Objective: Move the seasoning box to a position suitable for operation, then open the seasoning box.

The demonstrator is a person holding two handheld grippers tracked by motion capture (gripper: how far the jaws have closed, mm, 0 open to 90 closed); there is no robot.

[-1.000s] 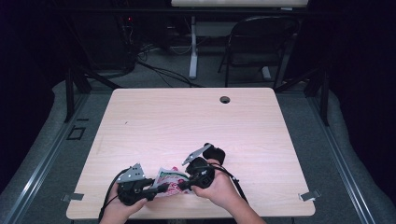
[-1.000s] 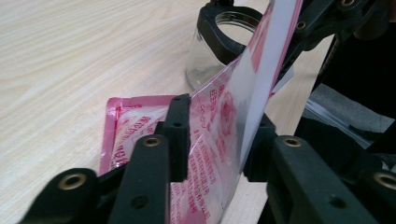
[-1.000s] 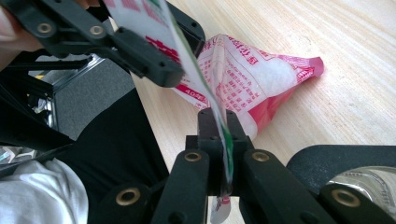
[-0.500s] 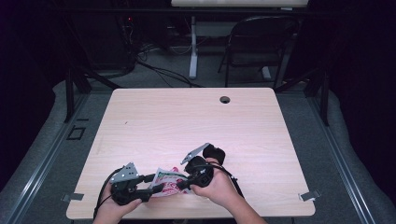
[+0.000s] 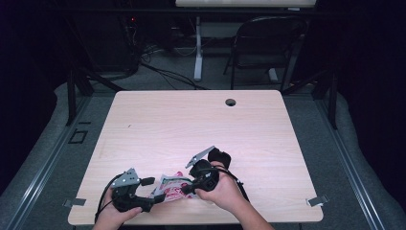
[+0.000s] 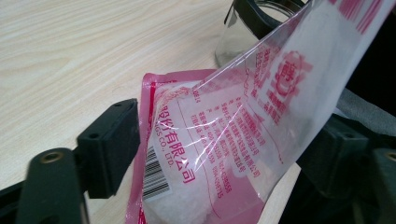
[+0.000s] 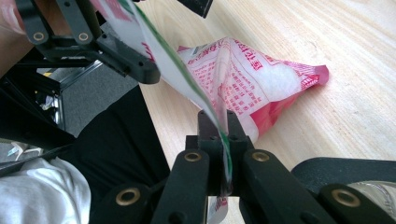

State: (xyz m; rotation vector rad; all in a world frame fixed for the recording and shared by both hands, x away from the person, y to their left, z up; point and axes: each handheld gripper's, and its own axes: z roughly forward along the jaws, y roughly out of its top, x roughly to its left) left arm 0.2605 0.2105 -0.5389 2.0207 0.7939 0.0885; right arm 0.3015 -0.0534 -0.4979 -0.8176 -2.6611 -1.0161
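Bag (image 5: 171, 188) sits at the counter's (image 5: 191, 124) near edge, toward the left corner. My right gripper (image 7: 219, 154) has its jaws clamped on the bag's film edge to anchor it. Left gripper (image 6: 224, 154) jaws have just been opening, bag between them but pads off, probably to regrip.
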